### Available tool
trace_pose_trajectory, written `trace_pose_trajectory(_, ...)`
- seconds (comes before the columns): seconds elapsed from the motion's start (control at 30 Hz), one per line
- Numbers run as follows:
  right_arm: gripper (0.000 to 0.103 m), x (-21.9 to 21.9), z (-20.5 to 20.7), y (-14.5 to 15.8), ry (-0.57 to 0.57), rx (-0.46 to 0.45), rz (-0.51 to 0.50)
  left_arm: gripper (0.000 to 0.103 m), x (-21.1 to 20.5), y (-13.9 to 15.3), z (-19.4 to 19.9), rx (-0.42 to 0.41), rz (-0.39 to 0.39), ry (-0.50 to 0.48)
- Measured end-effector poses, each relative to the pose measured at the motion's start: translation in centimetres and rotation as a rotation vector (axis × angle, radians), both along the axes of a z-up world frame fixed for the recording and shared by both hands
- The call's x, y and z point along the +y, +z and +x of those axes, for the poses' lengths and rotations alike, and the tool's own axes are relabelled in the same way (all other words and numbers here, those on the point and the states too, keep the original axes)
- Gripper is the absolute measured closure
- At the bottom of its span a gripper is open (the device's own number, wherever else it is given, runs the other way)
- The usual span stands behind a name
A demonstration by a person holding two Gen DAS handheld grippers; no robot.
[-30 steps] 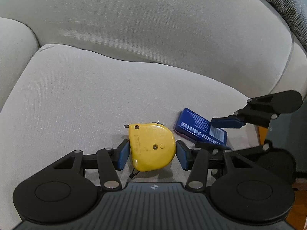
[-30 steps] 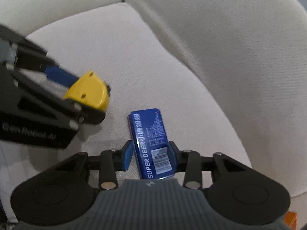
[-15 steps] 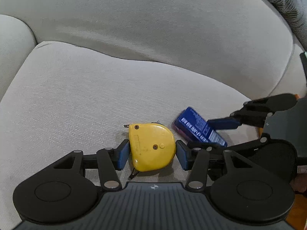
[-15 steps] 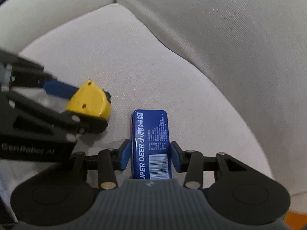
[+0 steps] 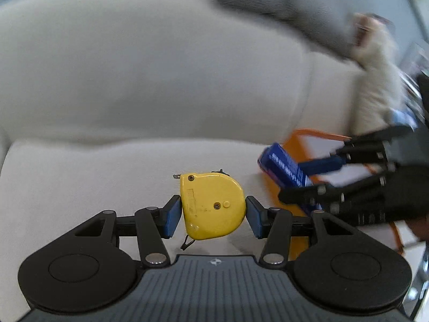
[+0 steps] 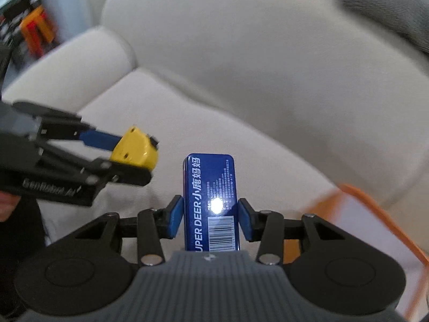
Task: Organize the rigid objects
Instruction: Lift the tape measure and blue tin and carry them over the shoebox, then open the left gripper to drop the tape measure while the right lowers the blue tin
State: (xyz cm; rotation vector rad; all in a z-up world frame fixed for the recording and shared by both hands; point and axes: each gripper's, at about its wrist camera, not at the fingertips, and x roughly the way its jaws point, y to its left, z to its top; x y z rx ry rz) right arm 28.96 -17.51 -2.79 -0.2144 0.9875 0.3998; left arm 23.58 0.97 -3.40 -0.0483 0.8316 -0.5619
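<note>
Above the pale sofa seat (image 5: 93, 177), the left gripper (image 5: 213, 214) was closed on a yellow tape measure (image 5: 213, 205), its two blue pads pressed against the flat left side and the rounded right side of the case. The tape measure sat squarely between the fingertips, its small metal hook pointing left at the top and a short black strap hanging below. To its right, the right gripper (image 6: 211, 218) was clamped on a blue tin (image 6: 210, 201), which lay lengthwise between the pads with its barcode end toward the camera and its far end sticking out well past the fingertips. An orange-rimmed tray (image 6: 375, 206) lay just right of the tin, at the sofa's edge. Both views were blurred.
</note>
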Motion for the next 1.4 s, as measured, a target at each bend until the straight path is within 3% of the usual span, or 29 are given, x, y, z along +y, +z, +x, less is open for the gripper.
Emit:
trace_pose_trajectory(0.13,0.058,-6.5,-2.5,2.9,-0.152,-0.030,-0.009,0.044,-6.3,3.2,-1.5,-0.107,0.058,-0.202)
trace_pose_trajectory(0.3,0.057,-14.0,-5.6,1.9,-0.334,-0.014,-0.016,0.044,-14.6,3.9,-2.8,-0.203,0.192,-0.482)
trace_pose_trajectory(0.47,0.057,-18.1,-6.4,-0.8,-0.456,0.024,0.088,0.044,-21.9,1.2,-2.0,-0.246,0.405,-0.717)
trace_pose_trajectory(0.57,0.057,-19.5,-6.4,-2.6,-0.519,0.038,0.143,0.044,-25.1,-0.9,-0.8,-0.225,0.526,-0.819)
trace_pose_trajectory(0.77,0.057,-20.7,-5.3,-5.8,-0.599,0.065,0.229,0.044,-28.6,-4.9,1.1,-0.185,0.731,-0.999)
trace_pose_trajectory(1.03,0.057,-21.2,-3.3,-8.6,-0.626,0.102,0.288,0.044,-31.1,-9.9,1.7,-0.127,0.971,-1.134)
trace_pose_trajectory(1.23,0.057,-21.4,-3.1,-8.7,-0.640,0.124,0.325,0.044,-31.5,-11.4,2.1,-0.109,1.029,-1.179)
trace_pose_trajectory(1.4,0.057,-21.5,-2.4,-9.5,-0.658,0.143,0.365,0.039,-31.6,-11.0,1.8,-0.122,1.025,-1.177)
